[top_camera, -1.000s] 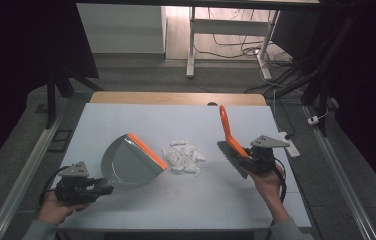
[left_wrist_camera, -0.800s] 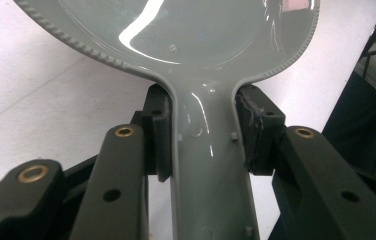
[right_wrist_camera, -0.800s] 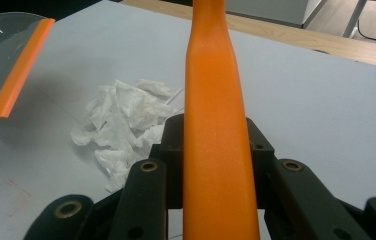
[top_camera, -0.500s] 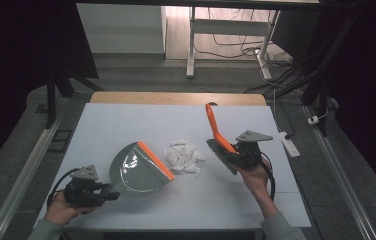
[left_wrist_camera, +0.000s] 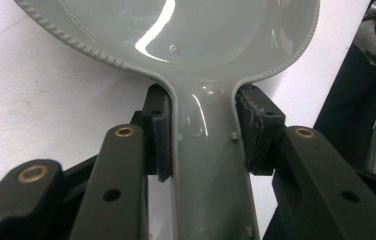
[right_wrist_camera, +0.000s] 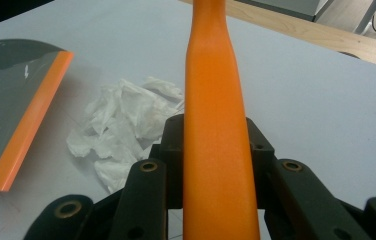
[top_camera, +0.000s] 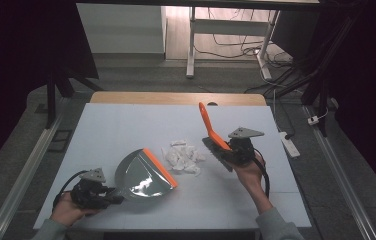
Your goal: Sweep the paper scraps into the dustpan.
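crumpled white paper [top_camera: 182,158] on the table [top_camera: 116,125], between dustpan [top_camera: 143,175] and brush [top_camera: 211,131].

just beside the dustpan's orange lip, near the brush head, possibly not touching it. left gripper [left_wrist_camera: 203,132] clamped on the grey dustpan handle; right gripper [right_wrist_camera: 215,155] clamped on the orange brush handle, tilted up above the paper's right side.

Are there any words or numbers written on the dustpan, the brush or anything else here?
None can be read.
Dustpan: plain grey with an orange lip, no print in the high view or the left gripper view.
Brush handle: plain orange, no lettering.
Crumpled paper: white, no writing to be seen.
Table: bare pale surface, no labels.
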`<state>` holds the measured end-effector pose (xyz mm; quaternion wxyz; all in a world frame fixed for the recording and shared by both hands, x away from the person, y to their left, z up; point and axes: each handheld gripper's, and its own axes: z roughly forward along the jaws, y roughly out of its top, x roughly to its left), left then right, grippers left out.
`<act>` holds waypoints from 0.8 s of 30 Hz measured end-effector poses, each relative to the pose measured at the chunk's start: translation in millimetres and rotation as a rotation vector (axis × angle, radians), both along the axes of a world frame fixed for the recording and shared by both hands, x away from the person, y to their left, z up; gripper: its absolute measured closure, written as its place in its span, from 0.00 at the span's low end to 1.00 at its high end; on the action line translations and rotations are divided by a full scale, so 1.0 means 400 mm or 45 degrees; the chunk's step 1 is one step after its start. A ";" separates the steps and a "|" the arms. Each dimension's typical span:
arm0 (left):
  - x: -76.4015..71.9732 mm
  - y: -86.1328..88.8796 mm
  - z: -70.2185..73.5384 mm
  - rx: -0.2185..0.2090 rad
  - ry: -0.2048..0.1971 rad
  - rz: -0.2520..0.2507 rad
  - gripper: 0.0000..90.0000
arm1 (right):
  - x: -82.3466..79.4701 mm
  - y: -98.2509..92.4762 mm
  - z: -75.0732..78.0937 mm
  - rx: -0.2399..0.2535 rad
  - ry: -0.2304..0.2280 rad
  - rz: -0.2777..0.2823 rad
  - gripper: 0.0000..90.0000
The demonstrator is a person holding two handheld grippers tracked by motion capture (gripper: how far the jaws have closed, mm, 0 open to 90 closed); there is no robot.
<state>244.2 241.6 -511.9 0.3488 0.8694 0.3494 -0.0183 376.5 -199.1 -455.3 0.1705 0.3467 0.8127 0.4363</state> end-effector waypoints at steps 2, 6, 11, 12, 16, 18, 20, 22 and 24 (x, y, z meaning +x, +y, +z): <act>0.001 -0.006 -0.004 0.009 0.009 -0.004 0.68 | 0.006 0.005 0.000 -0.002 0.001 -0.002 0.78; 0.002 -0.009 -0.006 0.010 0.014 -0.006 0.68 | 0.017 0.014 -0.001 -0.004 0.000 -0.004 0.78; 0.012 -0.021 -0.013 0.016 0.034 -0.015 0.68 | 0.031 0.030 -0.010 -0.022 0.016 -0.006 0.78; 0.015 -0.025 -0.014 0.023 0.042 -0.017 0.68 | 0.034 0.037 -0.013 -0.036 0.018 -0.006 0.78; 0.026 -0.036 -0.021 0.030 0.059 -0.031 0.68 | 0.043 0.061 -0.020 -0.077 0.010 0.007 0.78; 0.031 -0.038 -0.022 0.030 0.065 -0.033 0.68 | 0.047 0.069 -0.022 -0.082 0.007 0.013 0.78; 0.037 -0.038 -0.023 0.027 0.070 -0.035 0.68 | 0.056 0.078 -0.027 -0.091 0.007 0.011 0.78; 0.042 -0.038 -0.026 0.024 0.075 -0.039 0.68 | 0.064 0.081 -0.032 -0.091 0.012 0.003 0.78; 0.046 -0.039 -0.029 0.026 0.083 -0.045 0.68 | 0.071 0.086 -0.037 -0.091 0.017 0.000 0.78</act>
